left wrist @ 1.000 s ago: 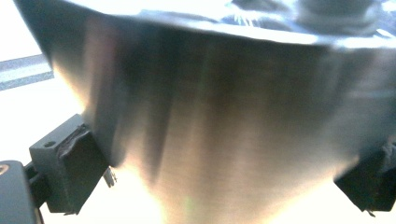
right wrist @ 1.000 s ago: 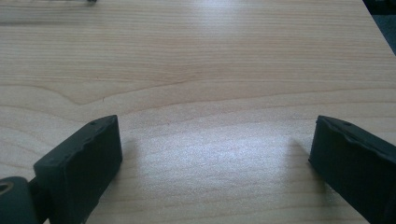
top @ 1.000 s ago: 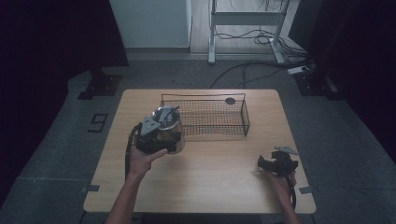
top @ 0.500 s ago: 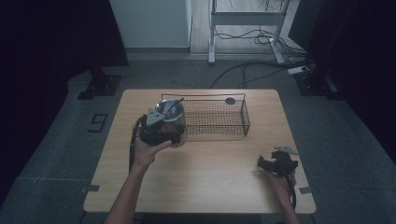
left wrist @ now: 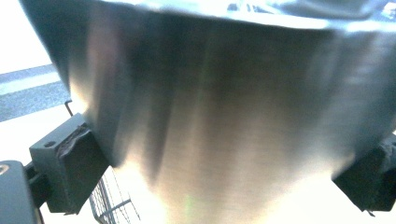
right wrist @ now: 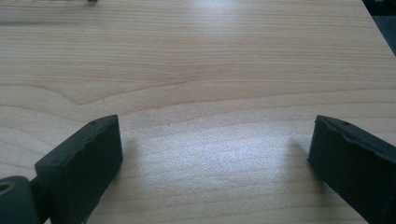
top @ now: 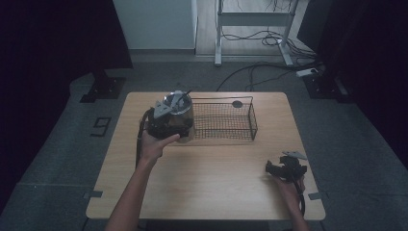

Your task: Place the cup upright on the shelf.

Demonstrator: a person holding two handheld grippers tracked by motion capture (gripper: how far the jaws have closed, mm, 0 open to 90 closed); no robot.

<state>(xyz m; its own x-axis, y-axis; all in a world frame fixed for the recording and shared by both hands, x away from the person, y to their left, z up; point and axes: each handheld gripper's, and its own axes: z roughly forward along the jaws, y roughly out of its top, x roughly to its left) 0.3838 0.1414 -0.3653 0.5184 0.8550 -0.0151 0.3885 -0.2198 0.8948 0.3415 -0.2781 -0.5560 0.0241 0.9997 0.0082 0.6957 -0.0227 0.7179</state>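
A shiny steel cup (top: 184, 114) hangs at the left end of a black wire basket (top: 253, 120), with my left gripper (top: 179, 126) shut on it. In the left gripper view the cup's brushed wall (left wrist: 224, 116) spans the gap of the left gripper (left wrist: 224, 182), and both pads (left wrist: 77, 163) press on its sides. My right gripper (top: 283, 168) rests near the table's right front edge. In its own view the right gripper (right wrist: 215, 163) stands open over bare wood (right wrist: 196, 60).
The wooden table (top: 211, 192) has free room in front of the basket. A small dark round thing (top: 237, 104) lies in the basket's far right corner. Beyond the table are a desk frame (top: 250, 19) and cables on the floor.
My left hand has lifted the steel cup and carried it away from the person, up to the basket's left end. The right gripper has stayed put.
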